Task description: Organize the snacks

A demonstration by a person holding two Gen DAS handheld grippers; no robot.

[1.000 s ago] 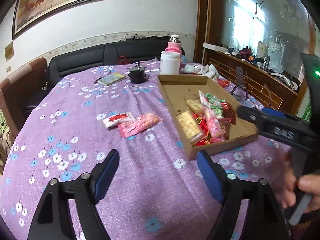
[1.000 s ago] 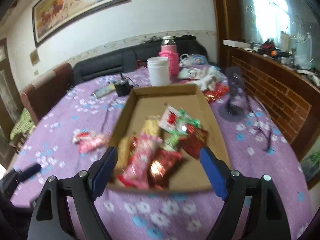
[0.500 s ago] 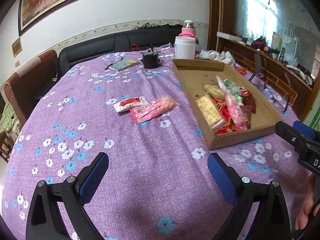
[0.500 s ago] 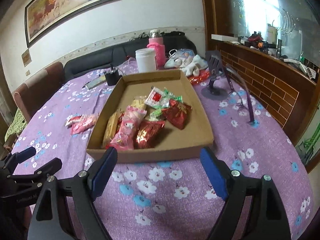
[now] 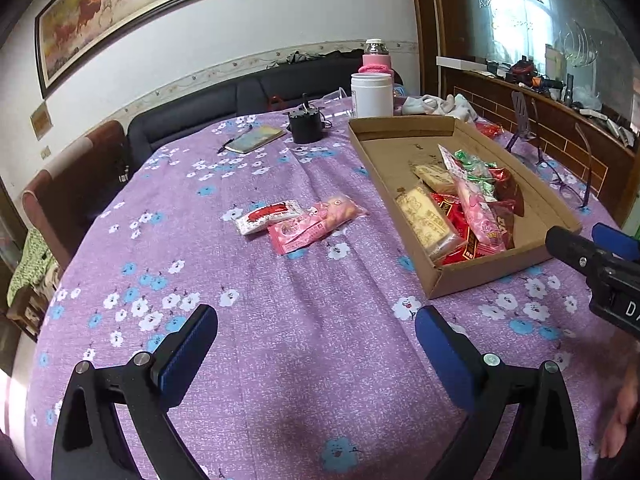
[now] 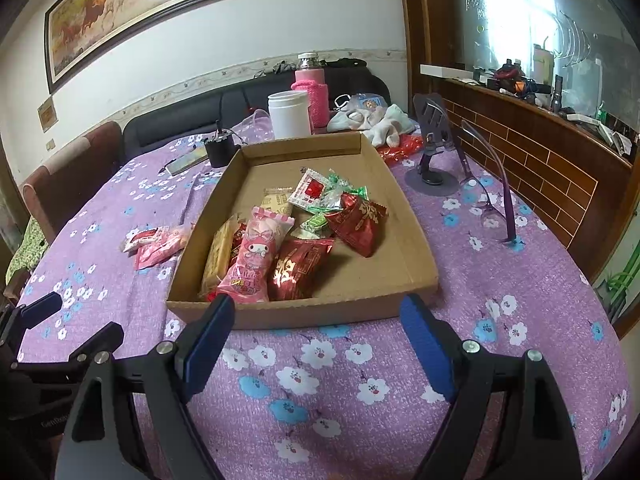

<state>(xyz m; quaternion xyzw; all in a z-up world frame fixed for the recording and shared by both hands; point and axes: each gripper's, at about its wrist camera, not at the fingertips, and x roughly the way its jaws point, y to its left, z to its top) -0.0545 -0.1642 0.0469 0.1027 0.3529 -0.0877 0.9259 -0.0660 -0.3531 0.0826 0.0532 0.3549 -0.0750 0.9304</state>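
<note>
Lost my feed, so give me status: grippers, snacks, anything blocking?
Left gripper open, empty, jaws just widened. Right gripper open, empty. Two snack packets on the tablecloth beside the cardboard tray. Nothing blocking them.

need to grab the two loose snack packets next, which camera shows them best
The left wrist view. The white-and-red packet and the pink packet lie in the open on the purple tablecloth, unblocked and sharp. In the right wrist view they are smaller, off to the left, partly hidden behind the cardboard box wall.
</note>
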